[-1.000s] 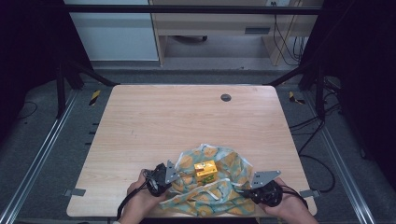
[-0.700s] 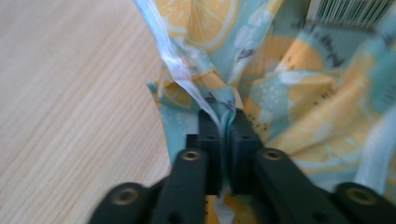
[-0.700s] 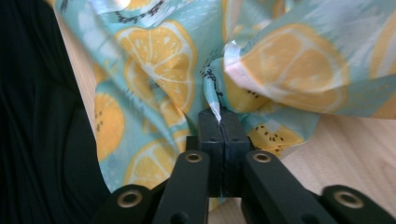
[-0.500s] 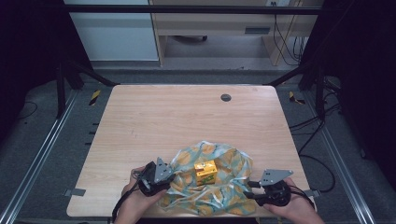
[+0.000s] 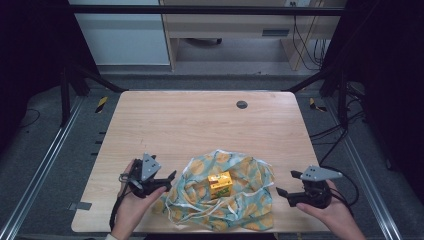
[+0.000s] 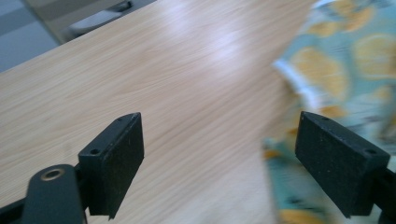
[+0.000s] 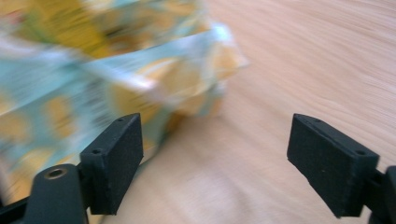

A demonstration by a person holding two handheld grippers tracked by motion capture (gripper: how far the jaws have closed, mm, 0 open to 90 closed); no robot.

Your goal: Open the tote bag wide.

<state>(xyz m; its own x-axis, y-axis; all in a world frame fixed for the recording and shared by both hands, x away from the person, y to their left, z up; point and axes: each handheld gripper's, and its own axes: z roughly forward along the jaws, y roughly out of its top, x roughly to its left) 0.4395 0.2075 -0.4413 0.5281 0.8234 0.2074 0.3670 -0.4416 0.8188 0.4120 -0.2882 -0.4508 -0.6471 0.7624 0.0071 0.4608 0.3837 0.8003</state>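
Observation:
A crumpled teal cloth with orange prints point(image 5: 235, 200) lies near the table's front edge, with a small yellow box point(image 5: 220, 183) on its middle. My left gripper point(image 5: 167, 181) hovers just off the cloth's left edge; its jaws have just been opening and stand open, nothing between them. In the left gripper view the cloth point(image 6: 345, 70) lies to the right beyond the gripper point(image 6: 219, 161). My right gripper point(image 5: 286, 195) sits off the cloth's right edge, also just opened and empty. The right gripper view shows the gripper point(image 7: 215, 158) and the cloth point(image 7: 93, 79), blurred, at the left.
The wooden table point(image 5: 200, 125) stretches bare behind the cloth, with a dark round cable hole point(image 5: 242, 104) near its far edge. Black frame posts stand at both sides, and cables trail on the floor at the right.
Both grippers were shut at the cloth's edges; they have let go, opened and drawn outward and slightly up, left to the left, right to the right. The cloth has settled.

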